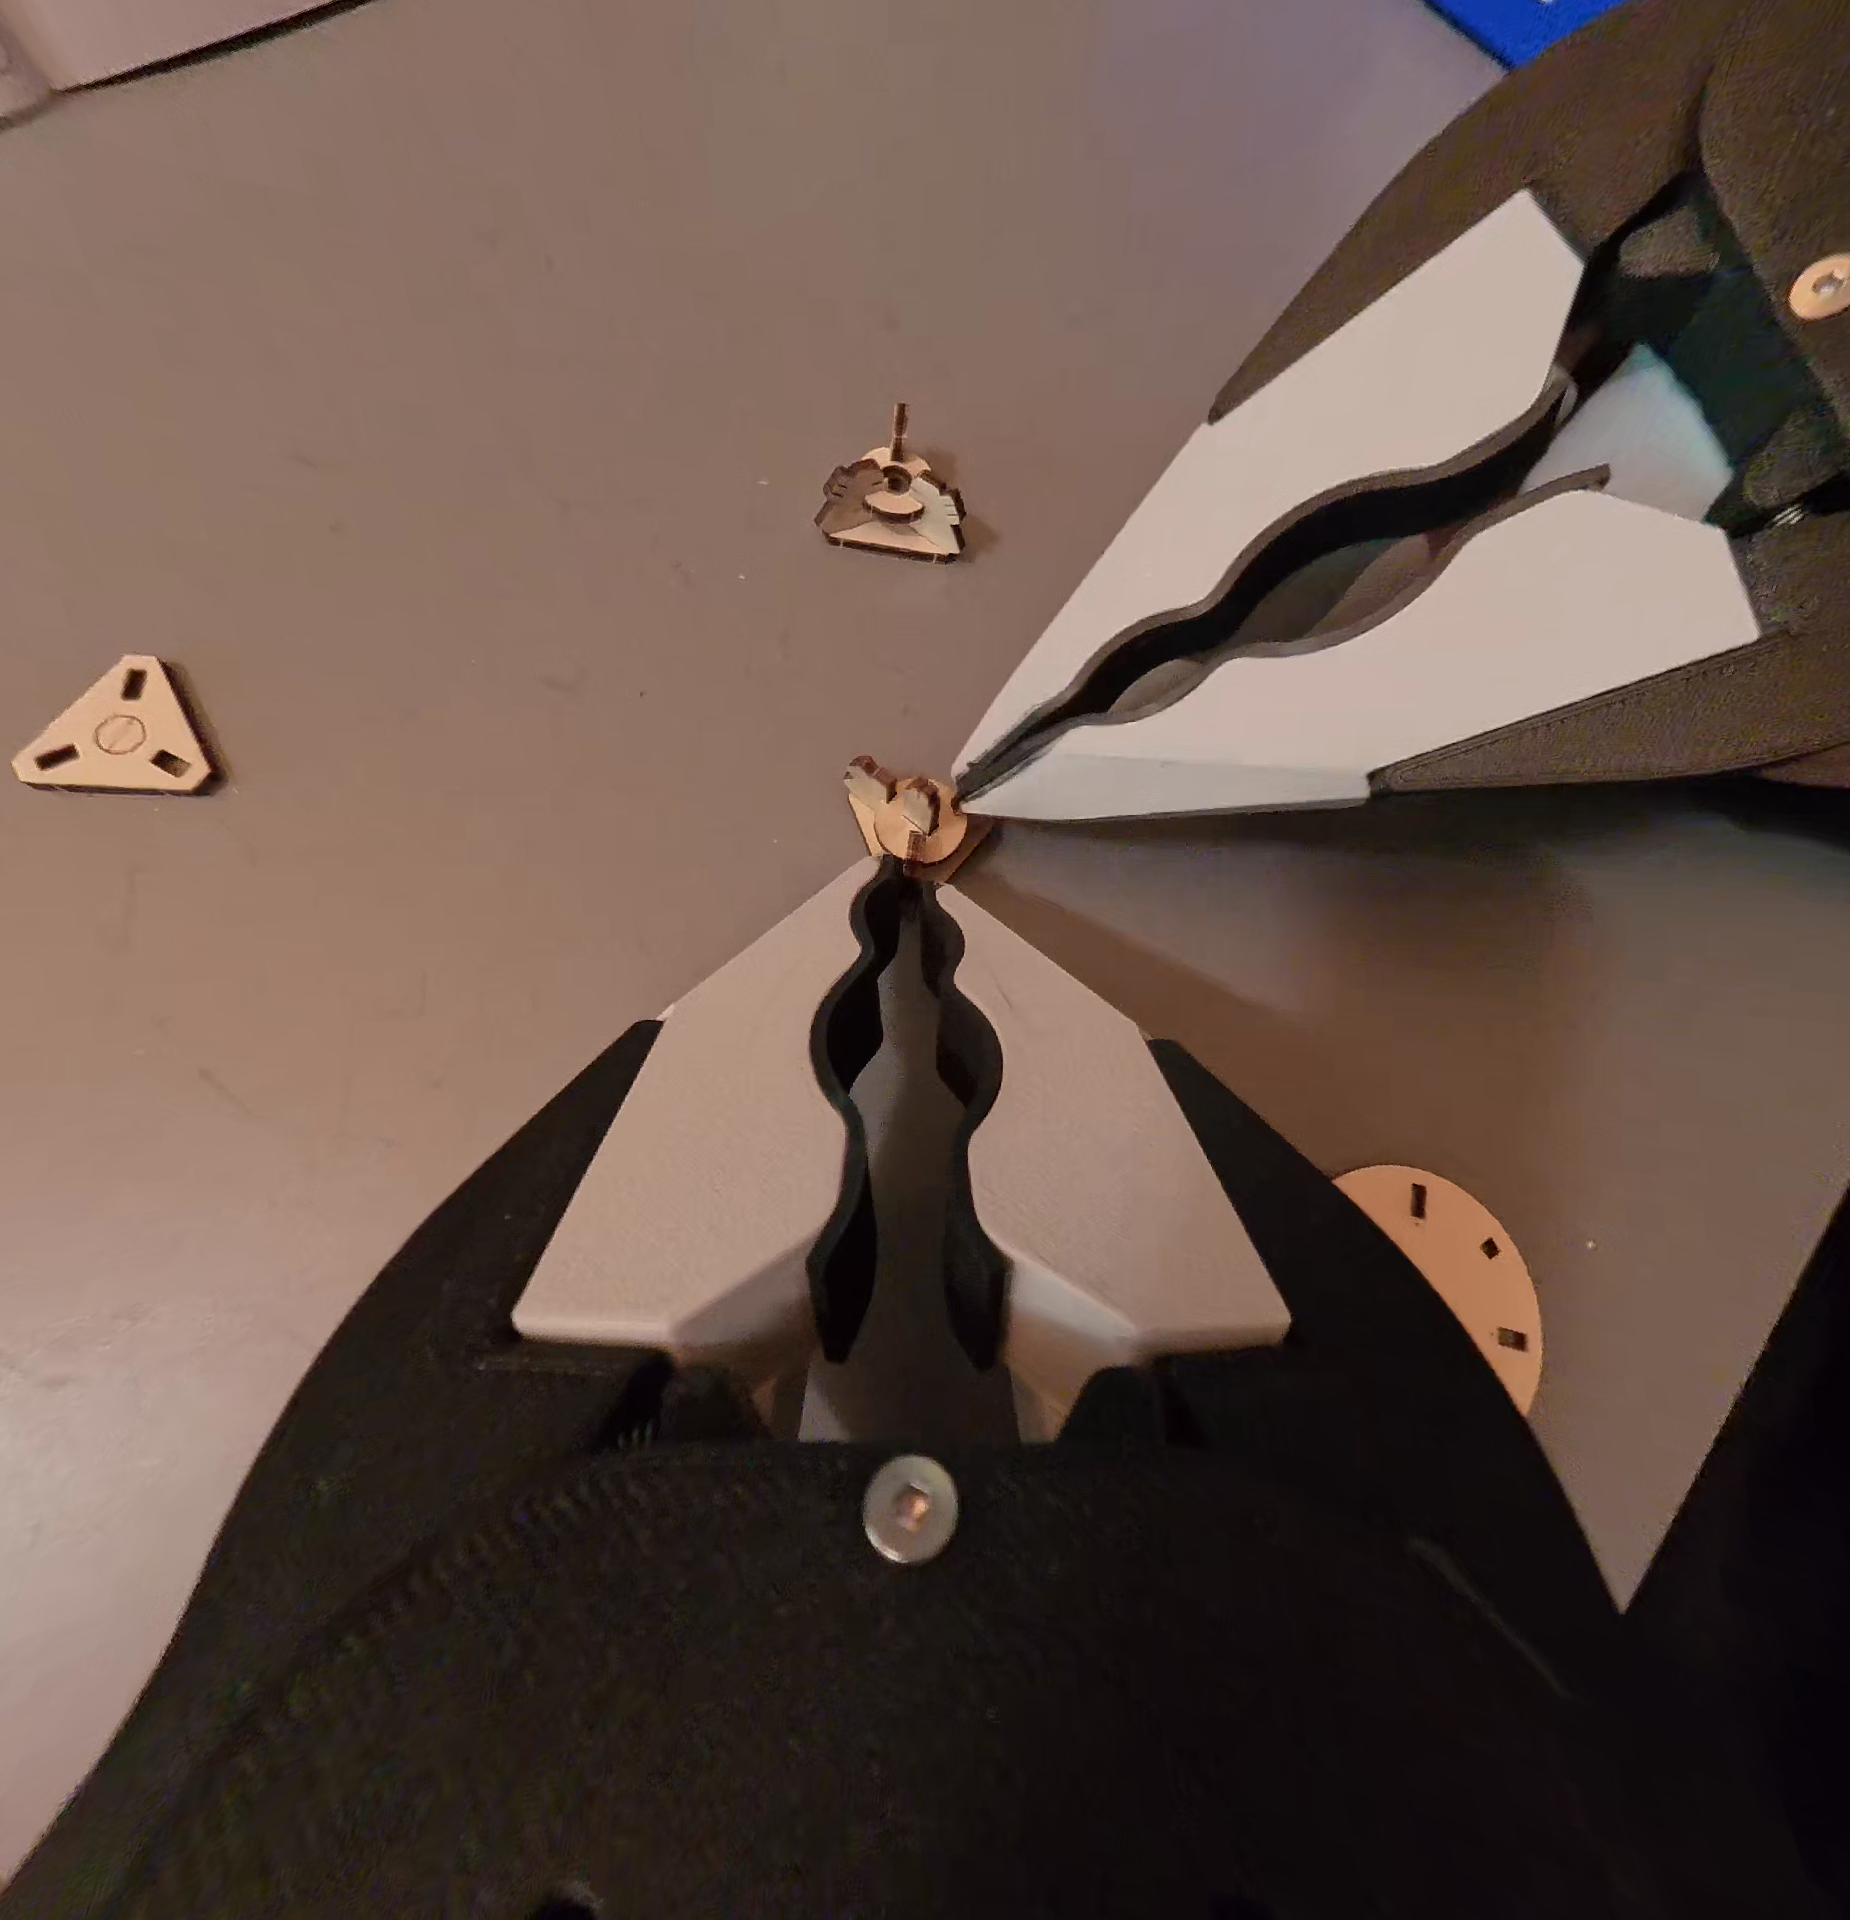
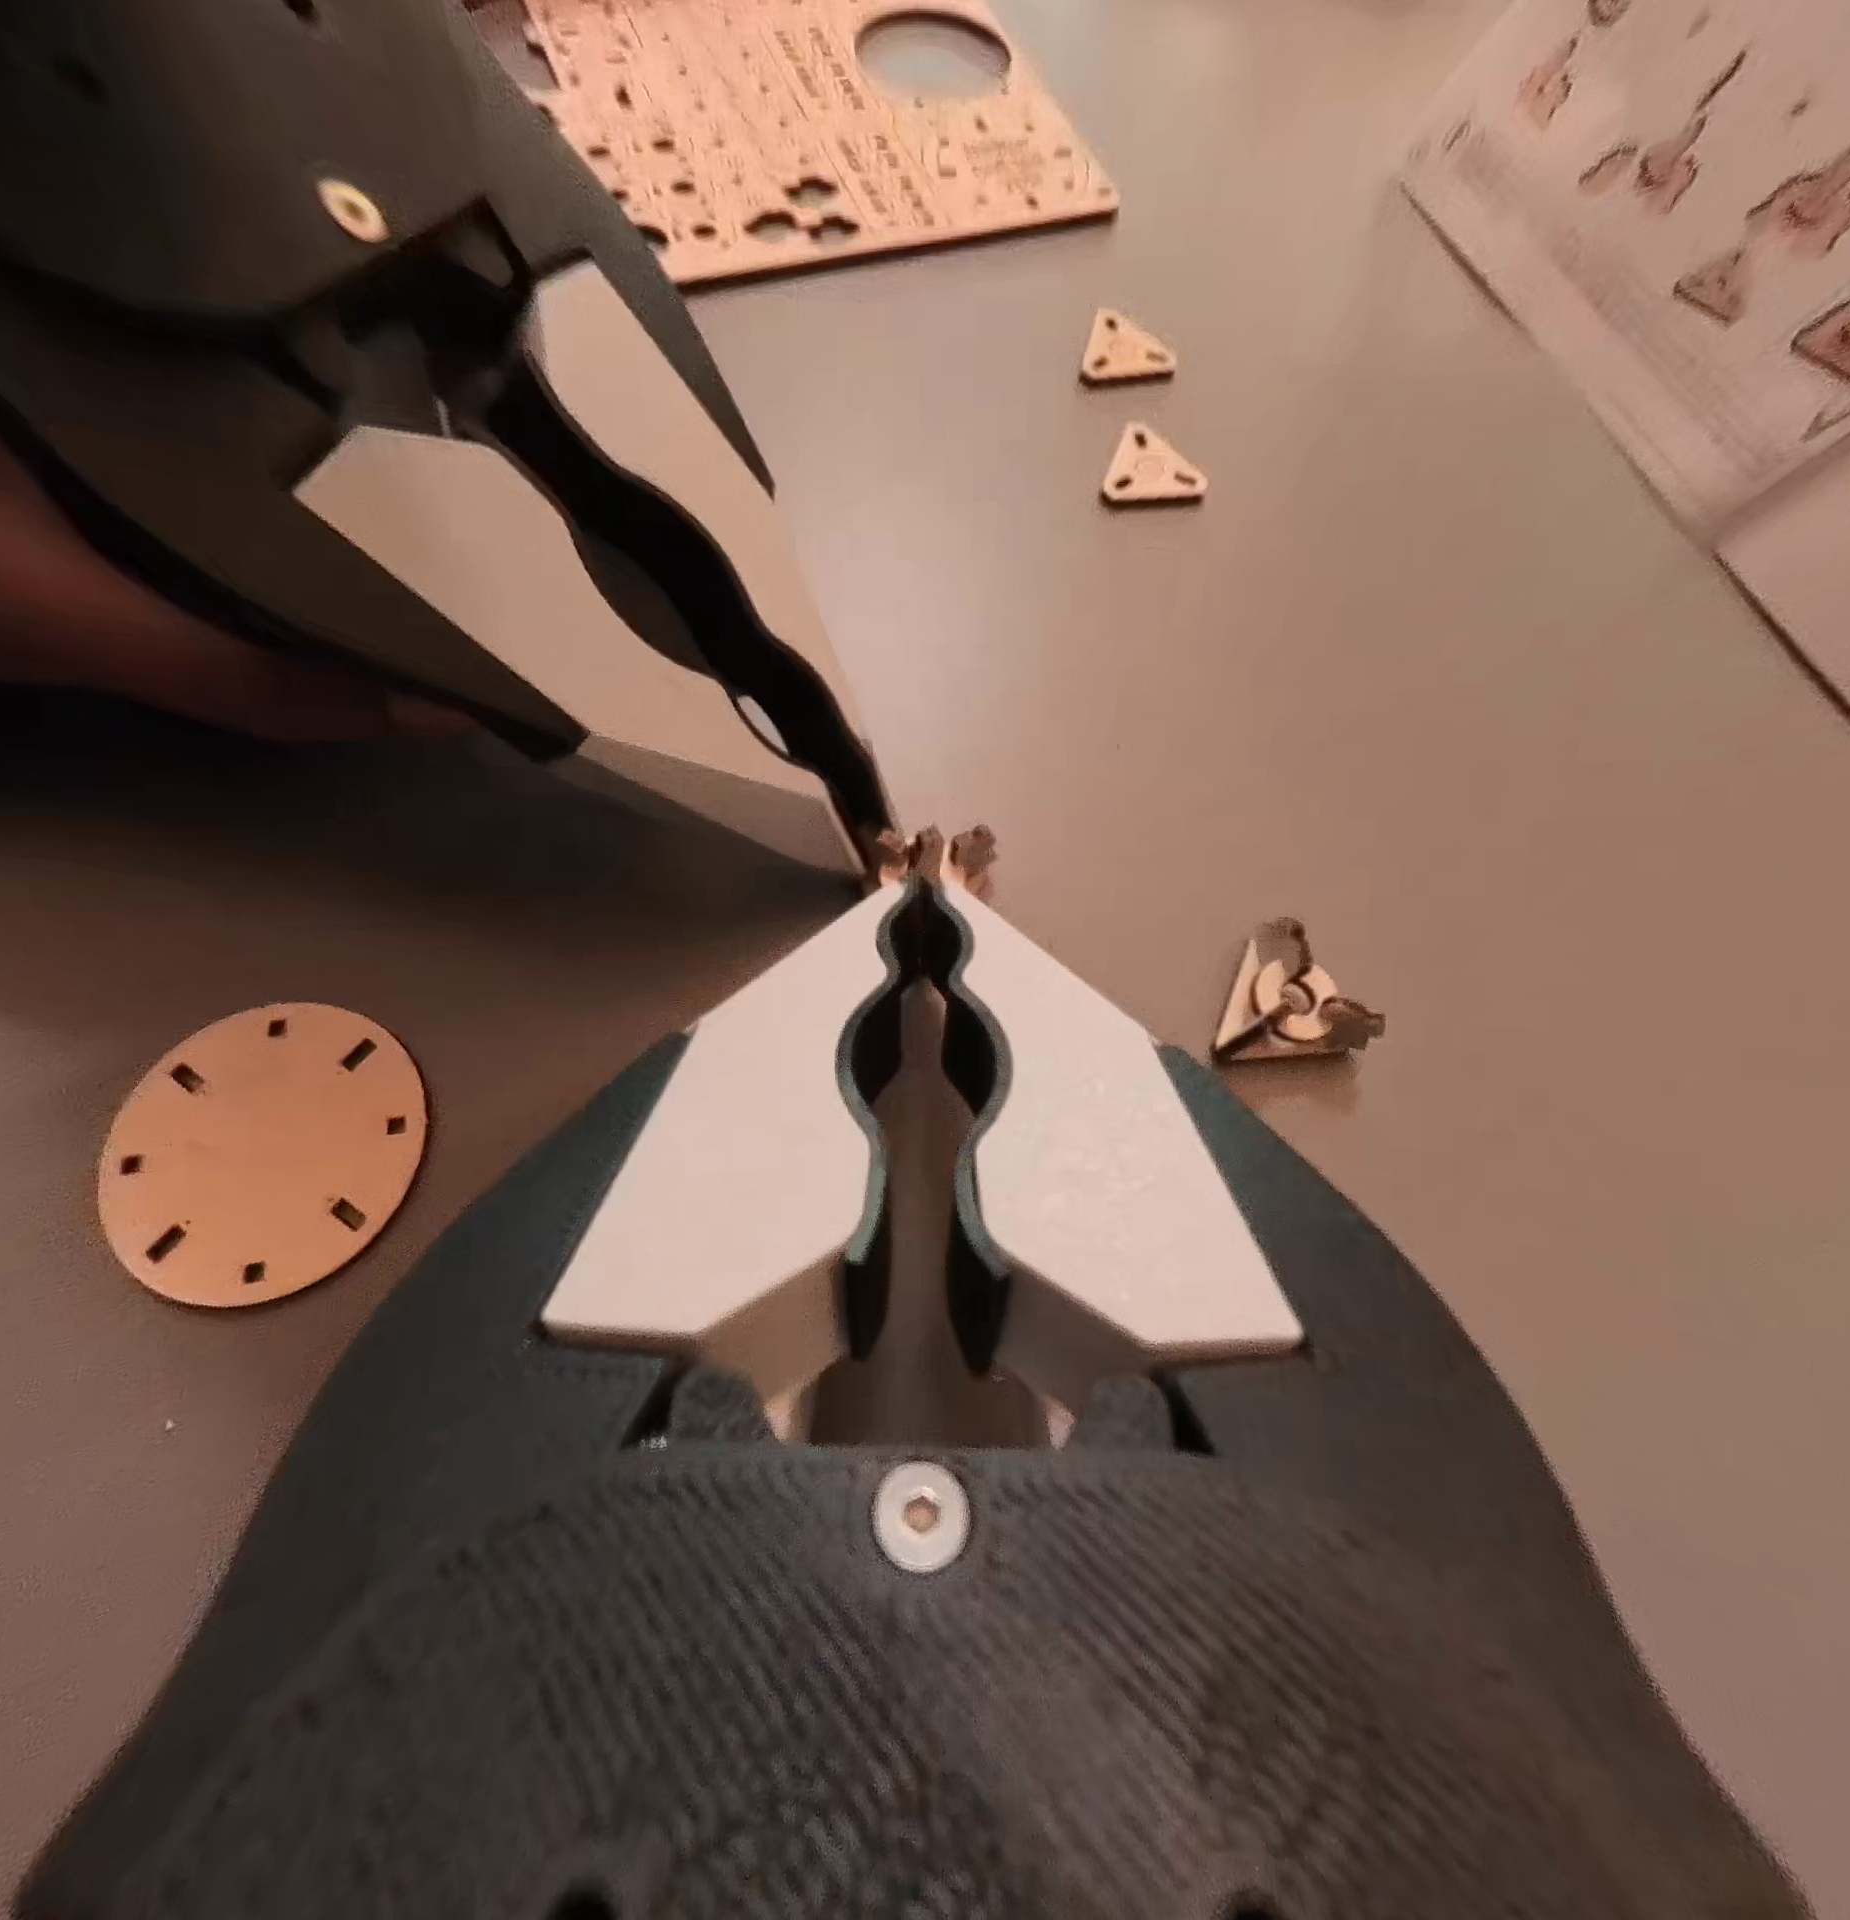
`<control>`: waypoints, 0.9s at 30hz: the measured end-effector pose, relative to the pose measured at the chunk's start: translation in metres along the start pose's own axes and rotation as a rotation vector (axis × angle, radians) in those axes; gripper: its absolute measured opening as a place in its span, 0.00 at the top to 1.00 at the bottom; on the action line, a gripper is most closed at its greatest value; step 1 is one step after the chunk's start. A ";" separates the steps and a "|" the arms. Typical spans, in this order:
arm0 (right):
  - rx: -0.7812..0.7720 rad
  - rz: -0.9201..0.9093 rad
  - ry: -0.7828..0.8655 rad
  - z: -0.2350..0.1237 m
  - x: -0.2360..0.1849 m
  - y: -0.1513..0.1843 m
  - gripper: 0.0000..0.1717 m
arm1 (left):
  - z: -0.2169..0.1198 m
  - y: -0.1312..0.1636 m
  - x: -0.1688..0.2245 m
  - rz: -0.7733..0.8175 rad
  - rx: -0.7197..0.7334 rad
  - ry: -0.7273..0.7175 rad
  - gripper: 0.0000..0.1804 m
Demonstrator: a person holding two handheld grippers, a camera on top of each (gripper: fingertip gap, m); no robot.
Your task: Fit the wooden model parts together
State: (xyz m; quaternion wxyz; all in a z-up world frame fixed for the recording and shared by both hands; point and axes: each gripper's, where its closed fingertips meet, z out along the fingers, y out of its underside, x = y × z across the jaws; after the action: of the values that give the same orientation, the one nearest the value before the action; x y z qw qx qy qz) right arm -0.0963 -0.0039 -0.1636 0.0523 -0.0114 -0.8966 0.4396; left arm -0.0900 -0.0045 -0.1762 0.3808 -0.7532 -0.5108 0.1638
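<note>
a: where do the two grippers meet?

b: at a small wooden assembly on the grey tabletop; in the left wrist view it sits just past the left gripper at 12 o'clock; a round disc on a flat base with little upright tabs.

a: and the left fingers?

b: drawn together at the tips, pinching the near edge of that small wooden assembly; the right gripper comes in from 2 o'clock with its tips closed and touching the assembly's right rim; whether it truly clamps a tab there i cannot tell.

a: from the other camera?

b: the right gripper's tips meet right at the assembly, its tabs poking up just beyond them; the left gripper comes down from 10 o'clock onto the same piece.

a: what lies around?

b: a finished triangular assembly near at 3 o'clock; a slotted wooden disc at 8 o'clock; two flat triangular plates farther off at 1 o'clock; a laser-cut wooden sheet at 12 o'clock; a printed instruction sheet at 2 o'clock
</note>
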 end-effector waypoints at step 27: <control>0.102 0.033 0.003 -0.014 0.002 -0.018 1.00 | 0.002 0.002 0.002 0.019 -0.021 -0.001 0.98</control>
State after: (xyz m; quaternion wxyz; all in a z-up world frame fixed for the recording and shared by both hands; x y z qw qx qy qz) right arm -0.0962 -0.0035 -0.1410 0.0467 -0.0242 -0.8727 0.4854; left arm -0.0891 -0.0025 -0.1790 0.3710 -0.7618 -0.5055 0.1626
